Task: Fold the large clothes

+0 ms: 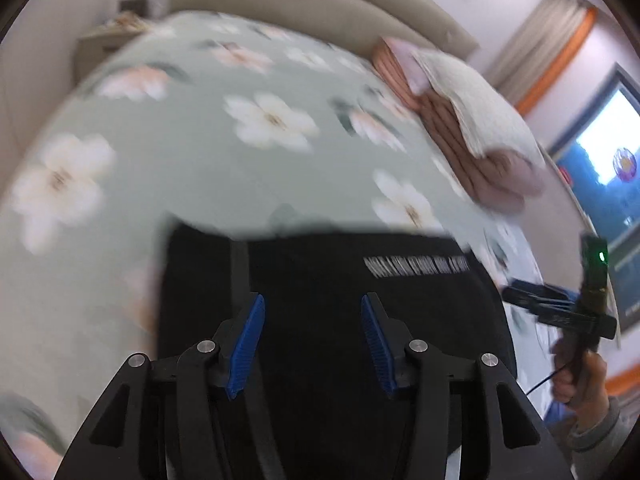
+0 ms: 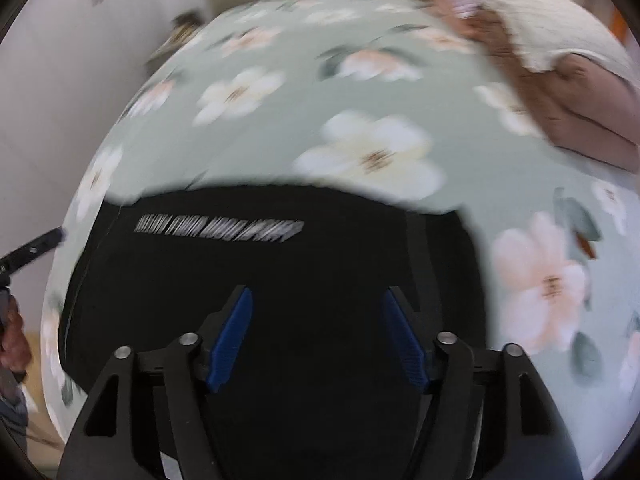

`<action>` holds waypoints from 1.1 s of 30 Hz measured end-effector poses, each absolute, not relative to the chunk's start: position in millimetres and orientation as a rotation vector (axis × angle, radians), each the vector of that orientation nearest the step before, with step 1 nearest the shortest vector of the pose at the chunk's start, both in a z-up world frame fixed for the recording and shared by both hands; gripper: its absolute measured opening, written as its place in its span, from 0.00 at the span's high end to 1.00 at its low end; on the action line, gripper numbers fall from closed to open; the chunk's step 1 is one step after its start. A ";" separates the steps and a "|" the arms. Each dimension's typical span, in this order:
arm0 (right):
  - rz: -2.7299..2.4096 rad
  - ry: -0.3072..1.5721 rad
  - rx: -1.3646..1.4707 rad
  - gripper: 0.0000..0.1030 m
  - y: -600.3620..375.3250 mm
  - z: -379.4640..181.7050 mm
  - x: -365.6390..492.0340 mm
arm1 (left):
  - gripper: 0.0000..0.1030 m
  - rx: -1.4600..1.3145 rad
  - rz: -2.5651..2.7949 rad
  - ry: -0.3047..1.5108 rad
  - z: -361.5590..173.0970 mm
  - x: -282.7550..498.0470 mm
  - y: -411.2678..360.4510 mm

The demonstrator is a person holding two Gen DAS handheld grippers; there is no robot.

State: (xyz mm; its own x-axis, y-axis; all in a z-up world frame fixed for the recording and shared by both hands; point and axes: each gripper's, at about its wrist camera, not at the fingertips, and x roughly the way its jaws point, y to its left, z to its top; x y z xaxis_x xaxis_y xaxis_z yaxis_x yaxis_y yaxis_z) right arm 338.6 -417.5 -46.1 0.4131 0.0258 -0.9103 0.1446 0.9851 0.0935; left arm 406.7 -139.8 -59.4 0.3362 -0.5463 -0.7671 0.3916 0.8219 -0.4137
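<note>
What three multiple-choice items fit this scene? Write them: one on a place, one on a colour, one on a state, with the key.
1. Where does the black garment with a white line of print lie?
A. on the floral pale-green bedspread
B. on a wooden floor
C. on a chair

2. What colour are the pads on the gripper fingers?
A. red
B. blue
C. yellow

3. How does the left gripper stand?
A. shut on the garment
B. shut on a pillow
C. open, holding nothing

Key: 1 A, flowered bedding surrounds the garment; 2 B, both wrist views show blue pads; 3 C, the fingers stand wide apart, as do those of the right gripper.
</note>
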 end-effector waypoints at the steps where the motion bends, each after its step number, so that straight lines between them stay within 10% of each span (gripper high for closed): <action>1: -0.049 1.169 0.138 0.29 -401.8 -61.2 340.2 | 0.50 -0.142 -0.599 1.079 -71.1 400.0 -149.6; 7: -0.063 1.170 0.156 0.25 -383.9 -117.1 334.9 | 0.48 -0.135 -0.447 1.086 -138.5 382.8 -163.3; 16: -0.068 1.052 0.193 0.32 -380.9 -47.6 372.7 | 0.49 -0.116 -0.523 1.054 -78.6 399.1 -179.9; 22: -0.091 1.184 0.200 0.24 -377.3 -121.5 417.5 | 0.49 -0.292 -0.364 1.187 -144.8 438.2 -156.9; 33: 0.044 1.118 0.209 0.28 -383.4 -44.9 300.7 | 0.49 -0.088 -0.454 1.059 -76.5 350.3 -120.6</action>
